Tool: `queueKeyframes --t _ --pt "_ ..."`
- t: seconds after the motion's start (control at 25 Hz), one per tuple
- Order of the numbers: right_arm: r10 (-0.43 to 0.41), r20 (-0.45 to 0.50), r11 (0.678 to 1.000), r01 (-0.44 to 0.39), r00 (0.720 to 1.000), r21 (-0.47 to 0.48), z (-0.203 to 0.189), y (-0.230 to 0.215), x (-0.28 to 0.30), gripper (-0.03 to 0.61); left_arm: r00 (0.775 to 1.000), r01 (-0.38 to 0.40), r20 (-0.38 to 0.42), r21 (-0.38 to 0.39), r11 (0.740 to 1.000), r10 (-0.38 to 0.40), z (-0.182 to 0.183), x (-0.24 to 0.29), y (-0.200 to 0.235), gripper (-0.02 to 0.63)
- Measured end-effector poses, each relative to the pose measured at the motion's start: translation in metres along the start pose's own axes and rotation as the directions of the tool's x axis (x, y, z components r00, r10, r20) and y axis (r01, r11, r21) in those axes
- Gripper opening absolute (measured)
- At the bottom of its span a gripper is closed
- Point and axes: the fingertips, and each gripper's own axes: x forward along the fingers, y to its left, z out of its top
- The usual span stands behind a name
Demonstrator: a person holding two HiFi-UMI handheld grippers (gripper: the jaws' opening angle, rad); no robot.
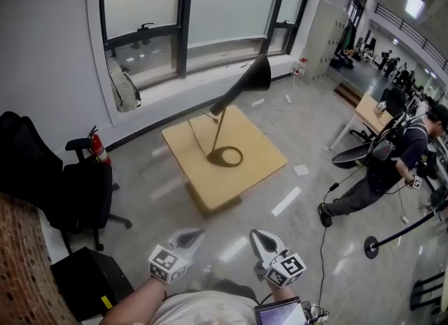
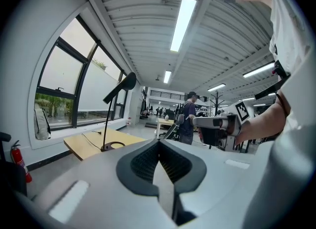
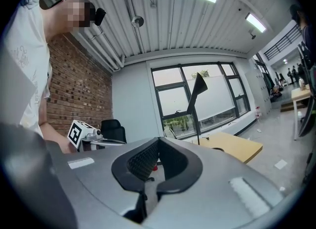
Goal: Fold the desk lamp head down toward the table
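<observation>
Grey floor [image 1: 308,197] under the windows carries a low wooden table [image 1: 260,150]; the desk lamp [image 1: 221,129] stands on the table's middle, its head [image 1: 256,77] raised high above the tabletop. Left gripper [image 1: 194,233] and right gripper [image 1: 257,237], jaws closed on nothing, sit side by side well short of the table's near edge, clear of the lamp.

white t-shirt [image 1: 203,311], grey left gripper [image 1: 193,233], right gripper [image 1: 257,235]

Black desk lamp [image 1: 253,78], pale wooden table [image 1: 260,160], red fire extinguisher [image 1: 100,150], seemingly grey floor [image 1: 308,127]
</observation>
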Motion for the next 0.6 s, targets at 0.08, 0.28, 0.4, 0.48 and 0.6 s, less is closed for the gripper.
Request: queueKeyframes --t 0.08,0.28,0.4,0.48,0.6 --pt "0.010 -0.010 1.000 -0.010 1.000 0.005 -0.003 -0.002 0.005 0.012 1.000 -0.005 -0.001 -0.001 1.000 0.005 0.001 0.002 0.002 0.000" --pt "0.026 -0.024 1.000 -0.026 0.999 0.003 -0.002 -0.016 0.024 0.012 1.000 -0.029 -0.009 0.003 1.000 0.029 0.000 0.010 0.015 0.000" --pt "0.043 -0.022 0.999 -0.043 0.999 0.002 0.001 -0.027 0.039 0.012 0.999 -0.052 -0.012 0.005 0.999 0.052 0.006 0.017 0.029 0.000" --pt "0.054 -0.016 0.999 -0.054 0.998 0.008 0.001 -0.035 0.049 0.012 0.998 -0.060 -0.013 0.004 0.998 0.060 0.010 0.025 0.036 0.000" --pt "0.066 -0.016 0.998 -0.065 0.998 0.025 0.003 -0.048 0.062 0.012 0.998 -0.056 -0.024 0.005 0.998 0.057 0.012 0.040 0.043 0.000"
